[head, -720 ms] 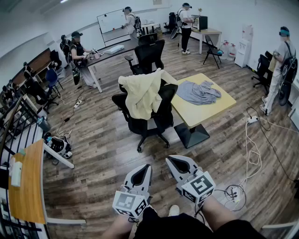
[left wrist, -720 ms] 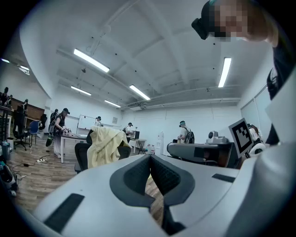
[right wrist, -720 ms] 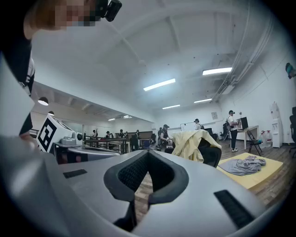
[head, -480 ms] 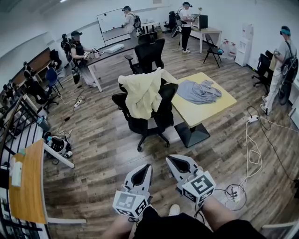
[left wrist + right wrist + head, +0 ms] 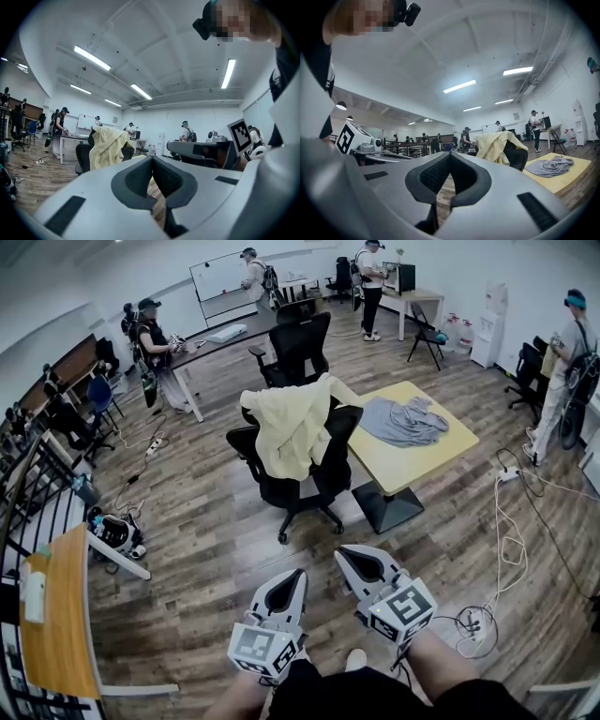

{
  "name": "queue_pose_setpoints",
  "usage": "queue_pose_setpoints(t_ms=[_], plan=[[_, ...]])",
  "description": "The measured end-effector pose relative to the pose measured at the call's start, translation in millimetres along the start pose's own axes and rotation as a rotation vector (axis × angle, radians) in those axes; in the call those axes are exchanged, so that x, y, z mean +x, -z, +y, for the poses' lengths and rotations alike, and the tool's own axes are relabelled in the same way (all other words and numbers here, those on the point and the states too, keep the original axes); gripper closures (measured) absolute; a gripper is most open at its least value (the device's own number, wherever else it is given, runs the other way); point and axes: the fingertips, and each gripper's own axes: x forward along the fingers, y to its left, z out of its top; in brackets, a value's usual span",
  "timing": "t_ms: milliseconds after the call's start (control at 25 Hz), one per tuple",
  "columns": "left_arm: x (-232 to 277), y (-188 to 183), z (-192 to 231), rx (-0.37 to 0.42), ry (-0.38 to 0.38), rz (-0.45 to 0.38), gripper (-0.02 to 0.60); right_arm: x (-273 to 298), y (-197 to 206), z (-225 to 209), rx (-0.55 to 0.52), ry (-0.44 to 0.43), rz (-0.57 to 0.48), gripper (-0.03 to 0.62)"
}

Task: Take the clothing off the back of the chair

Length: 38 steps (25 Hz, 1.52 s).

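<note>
A pale yellow garment [image 5: 291, 426] hangs over the back of a black office chair [image 5: 300, 486] in the middle of the room. It also shows as the yellow garment [image 5: 108, 146] in the left gripper view and the yellow garment [image 5: 499, 146] in the right gripper view. My left gripper [image 5: 292, 577] and right gripper [image 5: 349, 560] are held low near my body, well short of the chair. Both are shut with nothing between the jaws, pointing level toward the chair.
A yellow table [image 5: 439, 451] with a grey garment [image 5: 405, 421] stands right of the chair. A second black chair [image 5: 300, 346] and a long desk [image 5: 217, 345] lie behind. Several people stand or sit around the room. Cables [image 5: 506, 549] trail on the floor at right.
The head view has shifted slightly, so the chair and table sit a little right and up. The grippers keep their pose, both shut.
</note>
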Motion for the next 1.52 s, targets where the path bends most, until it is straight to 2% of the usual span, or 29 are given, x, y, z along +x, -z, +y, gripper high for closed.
queue_pose_setpoints(t_ms=[840,1160,1520], plan=[[25,-27,179,-0.030,0.109,-0.035,0.566,173,-12,-7,-0.026,0.148,0.008,0.582],[24,-30,227,-0.018,0.147,-0.030,0.566,217,-16,-11,-0.019,0.210,-0.011,0.581],[22,-33,251,-0.007,0.149,-0.025,0.566,238,-14,-21,0.006,0.244,-0.019,0.580]])
